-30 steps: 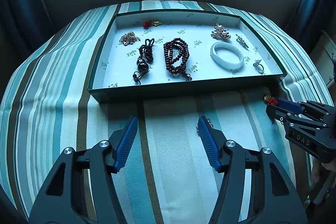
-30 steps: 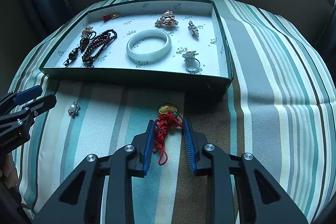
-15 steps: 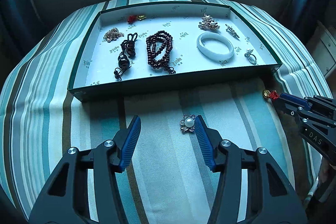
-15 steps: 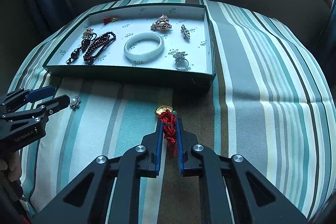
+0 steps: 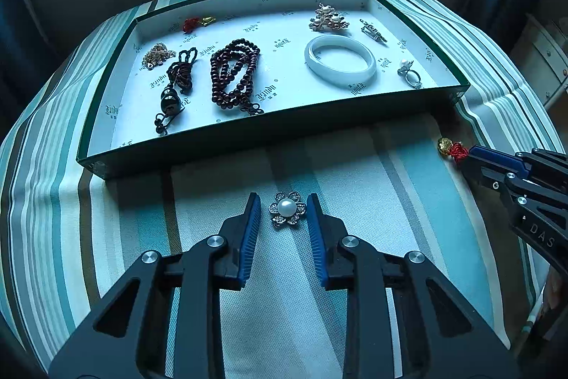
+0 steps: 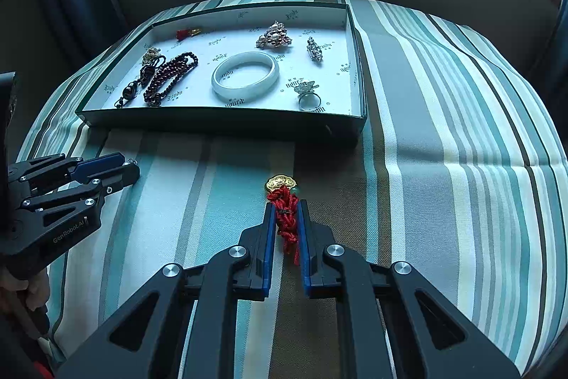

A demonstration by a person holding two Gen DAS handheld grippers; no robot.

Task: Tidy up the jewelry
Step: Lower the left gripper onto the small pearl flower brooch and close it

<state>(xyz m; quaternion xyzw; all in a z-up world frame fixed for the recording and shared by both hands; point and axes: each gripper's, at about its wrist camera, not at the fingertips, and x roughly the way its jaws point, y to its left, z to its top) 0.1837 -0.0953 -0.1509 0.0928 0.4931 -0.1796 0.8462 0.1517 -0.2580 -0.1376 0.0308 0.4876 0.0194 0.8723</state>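
A pearl flower brooch (image 5: 287, 209) lies on the striped cloth between the fingers of my left gripper (image 5: 284, 206), which is open around it without touching. My right gripper (image 6: 285, 210) is shut on a red knotted cord charm (image 6: 287, 217) with a gold pendant (image 6: 279, 183) at its tip; it also shows in the left wrist view (image 5: 452, 150). The green jewelry tray (image 5: 269, 126) lies beyond, holding a white bangle (image 5: 340, 61), a dark red bead strand (image 5: 235, 77), a black cord pendant (image 5: 174, 87) and a ring (image 5: 410, 77).
The tray (image 6: 220, 121) also holds a pearl cluster brooch (image 6: 274, 38), a silver pin (image 6: 315, 49), a gold chain (image 5: 156, 54) and a small red charm (image 5: 193, 23). Striped cloth (image 6: 443, 148) covers the rounded surface. A dark wall and curtains stand behind.
My left gripper has moved forward and narrowed around the pearl brooch. My right gripper has closed on the red cord charm.
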